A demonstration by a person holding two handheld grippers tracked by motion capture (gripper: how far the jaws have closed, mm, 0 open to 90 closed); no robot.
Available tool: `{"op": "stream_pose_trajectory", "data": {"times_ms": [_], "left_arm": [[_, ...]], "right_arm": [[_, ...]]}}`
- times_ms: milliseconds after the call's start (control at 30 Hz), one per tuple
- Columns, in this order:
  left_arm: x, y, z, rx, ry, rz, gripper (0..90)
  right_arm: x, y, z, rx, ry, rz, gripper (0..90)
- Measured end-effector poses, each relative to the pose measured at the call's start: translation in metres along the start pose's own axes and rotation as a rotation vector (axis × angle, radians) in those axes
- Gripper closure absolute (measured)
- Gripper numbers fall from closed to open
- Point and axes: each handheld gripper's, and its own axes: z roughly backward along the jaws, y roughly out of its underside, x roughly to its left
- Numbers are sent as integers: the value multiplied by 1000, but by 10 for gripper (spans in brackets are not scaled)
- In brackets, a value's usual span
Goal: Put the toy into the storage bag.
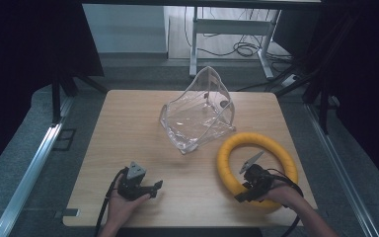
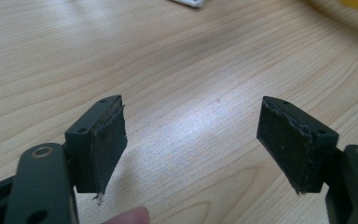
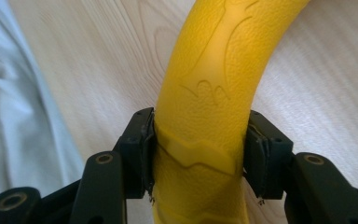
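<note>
I'm looking at what reads as a lab or recording workroom, not a home. The small wooden table (image 1: 128,148) stands alone on grey carpet (image 1: 24,143), boxed in by black curtains (image 1: 24,39) hung on either side. Aluminium rails (image 1: 29,173) run along the floor beside it. Behind it I see the metal legs of a height-adjustable desk (image 1: 227,29) with loose cables (image 1: 244,48) coiled on the floor beneath.

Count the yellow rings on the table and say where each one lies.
1. The yellow ring lies flat on the table at its near right corner, right of the clear plastic container; the right gripper is clamped on its near rim.
</note>
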Motion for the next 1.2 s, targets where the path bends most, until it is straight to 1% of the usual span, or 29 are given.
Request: {"op": "stream_pose_trajectory", "data": {"times_ms": [33, 67, 100, 133, 167, 200, 233, 267, 300, 333, 367, 400, 467, 500, 533, 567, 600, 633, 667, 867, 1033, 1100, 1167, 1200], "left_arm": [[0, 0, 0, 0, 0, 0, 239], [-1, 0, 0, 5, 1, -1, 239], [-1, 0, 0, 5, 2, -3, 239], [-1, 0, 0, 5, 2, -3, 239], [-1, 0, 0, 5, 2, -4, 239], [-1, 0, -1, 5, 3, -3, 239], [-1, 0, 0, 4, 6, -2, 239], [-1, 0, -1, 2, 7, -1, 239], [-1, 0, 0, 2, 6, -4, 239], [-1, 0, 0, 2, 6, -4, 239], [0, 0, 0, 2, 6, -3, 239], [0, 0, 0, 3, 5, -3, 239], [0, 0, 0, 3, 5, -3, 240], [0, 0, 0, 3, 4, -4, 239], [0, 0, 0, 3, 4, -4, 239], [0, 0, 0, -1, 4, -2, 239], [0, 0, 0, -1, 4, -2, 239], [0, 0, 0, -1, 3, -3, 239], [0, 0, 0, -2, 3, -1, 239], [0, 0, 0, 3, 4, -5, 239], [0, 0, 0, 1, 3, 1, 239], [0, 0, 0, 2, 3, -3, 239], [0, 0, 0, 2, 3, -3, 239], [0, 0, 0, 2, 3, 0, 239]], "right_arm": [[0, 0, 0, 0, 0, 0, 493], [-1, 3, 8, -44, -14, -7, 493], [-2, 4, 11, -57, -18, -10, 494], [-3, 5, 16, -83, -24, -16, 494], [-3, 5, 16, -83, -24, -16, 494], [-4, 6, 23, -123, -33, -24, 494], [-4, 6, 23, -123, -33, -24, 494], [-6, 7, 29, -160, -37, -33, 494], [-7, 7, 31, -173, -40, -37, 494], [-7, 7, 31, -173, -40, -37, 494], [-8, 8, 34, -190, -46, -41, 494], [-11, 9, 40, -234, -51, -48, 494], [-12, 9, 42, -245, -52, -52, 494], [-14, 10, 48, -281, -54, -61, 494], [-14, 10, 48, -281, -54, -61, 494], [-15, 11, 53, -309, -54, -69, 493], [-16, 12, 56, -325, -53, -72, 494], [-16, 12, 56, -325, -53, -72, 494], [-17, 14, 62, -349, -50, -75, 494], [-20, 17, 74, -414, -36, -92, 493], [-24, 19, 80, -462, -35, -114, 493], [-27, 19, 82, -488, -25, -125, 494], [-27, 18, 83, -494, -22, -130, 493], [-29, 18, 84, -513, -17, -138, 493]]}}
